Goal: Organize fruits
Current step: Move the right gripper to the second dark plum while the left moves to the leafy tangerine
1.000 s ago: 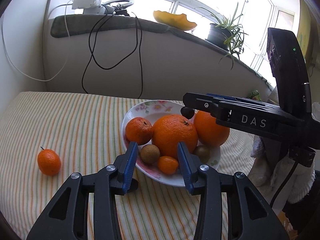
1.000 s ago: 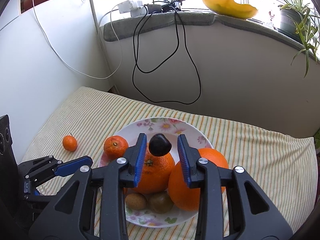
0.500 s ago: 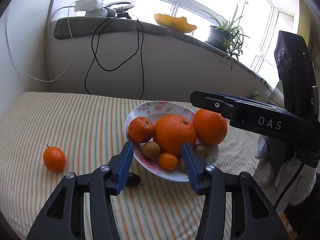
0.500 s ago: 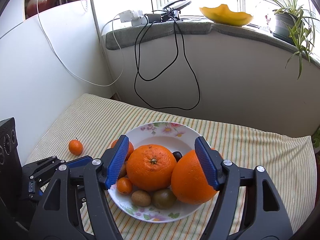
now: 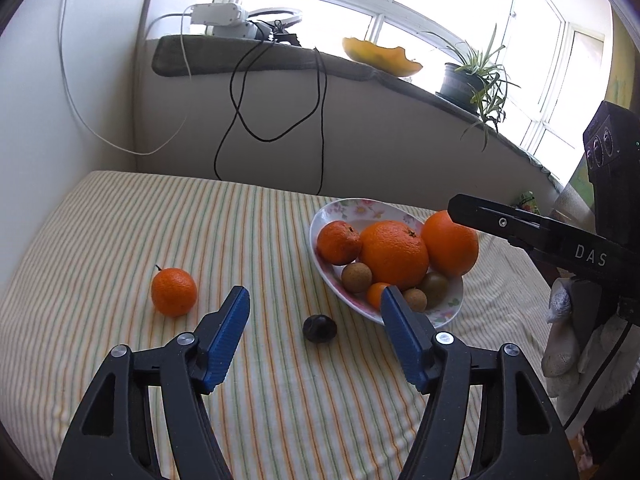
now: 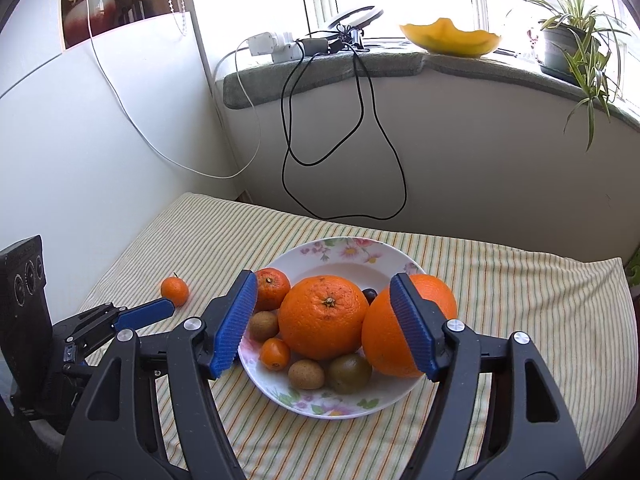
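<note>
- The left gripper (image 5: 314, 312) fills the lower part of the left wrist view, its blue-padded fingers (image 5: 224, 338) spread wide with nothing between them
- Between those fingers, low in the middle of the frame, a small dark fruit (image 5: 319, 328) lies on the striped cloth (image 5: 120, 232), just beside the near rim of the floral plate (image 5: 352, 210)
- A loose mandarin (image 5: 174, 292) sits alone on the cloth at centre left, well apart from the plate
- The plate, right of centre, holds two big oranges (image 5: 394, 254), a smaller mandarin (image 5: 339, 242), brown kiwis (image 5: 356, 277), a greenish fruit (image 5: 435, 287) and a tiny orange fruit (image 5: 378, 294) partly hidden by the right finger
- The right gripper (image 6: 324, 324) spans the lower half of the right wrist view, fingers (image 6: 236, 326) parted wide and holding nothing, framing the plate's fruit pile
- In that view another dark fruit (image 6: 370, 294) peeks out between the two big oranges, at the frame's centre
- The windowsill (image 6: 320, 68) along the top carries a power strip (image 6: 272, 46), a yellow melon piece (image 6: 450, 40) and a potted plant (image 6: 572, 48) at upper right
</note>
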`<state>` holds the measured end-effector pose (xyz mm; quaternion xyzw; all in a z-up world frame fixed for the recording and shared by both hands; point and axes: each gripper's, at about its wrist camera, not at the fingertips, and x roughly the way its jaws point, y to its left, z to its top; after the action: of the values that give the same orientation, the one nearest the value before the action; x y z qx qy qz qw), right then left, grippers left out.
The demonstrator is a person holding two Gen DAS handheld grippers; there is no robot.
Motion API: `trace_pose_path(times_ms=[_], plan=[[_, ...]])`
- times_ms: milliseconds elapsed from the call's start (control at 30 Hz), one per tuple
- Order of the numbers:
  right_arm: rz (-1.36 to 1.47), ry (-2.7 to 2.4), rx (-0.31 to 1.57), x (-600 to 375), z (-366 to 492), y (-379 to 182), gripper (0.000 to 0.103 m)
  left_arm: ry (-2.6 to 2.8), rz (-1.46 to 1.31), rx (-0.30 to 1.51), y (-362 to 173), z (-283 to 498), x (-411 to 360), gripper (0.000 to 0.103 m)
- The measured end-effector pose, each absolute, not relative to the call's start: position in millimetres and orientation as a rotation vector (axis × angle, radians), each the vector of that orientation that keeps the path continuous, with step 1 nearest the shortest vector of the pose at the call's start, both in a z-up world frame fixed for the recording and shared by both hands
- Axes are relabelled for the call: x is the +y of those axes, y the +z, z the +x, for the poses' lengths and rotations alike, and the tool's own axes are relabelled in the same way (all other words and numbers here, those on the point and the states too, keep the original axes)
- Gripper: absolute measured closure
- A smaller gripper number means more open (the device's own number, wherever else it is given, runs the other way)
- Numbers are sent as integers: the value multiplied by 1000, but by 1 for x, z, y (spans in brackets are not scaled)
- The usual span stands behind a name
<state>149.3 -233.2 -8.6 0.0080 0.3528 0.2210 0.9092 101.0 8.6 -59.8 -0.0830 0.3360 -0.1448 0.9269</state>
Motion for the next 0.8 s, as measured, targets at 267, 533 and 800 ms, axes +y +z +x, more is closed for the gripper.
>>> trace_pose_path(times_ms=[267,533,800], plan=[[1,506,718,-220,122,-8,32,-225,-200,711,-72,85,49,35],[6,573,745,-202,98,-19,32,-181,-219,723,-81,80,75,37],[9,618,804,-184,82,-40,32,-196,-224,728,-85,85,81,42]])
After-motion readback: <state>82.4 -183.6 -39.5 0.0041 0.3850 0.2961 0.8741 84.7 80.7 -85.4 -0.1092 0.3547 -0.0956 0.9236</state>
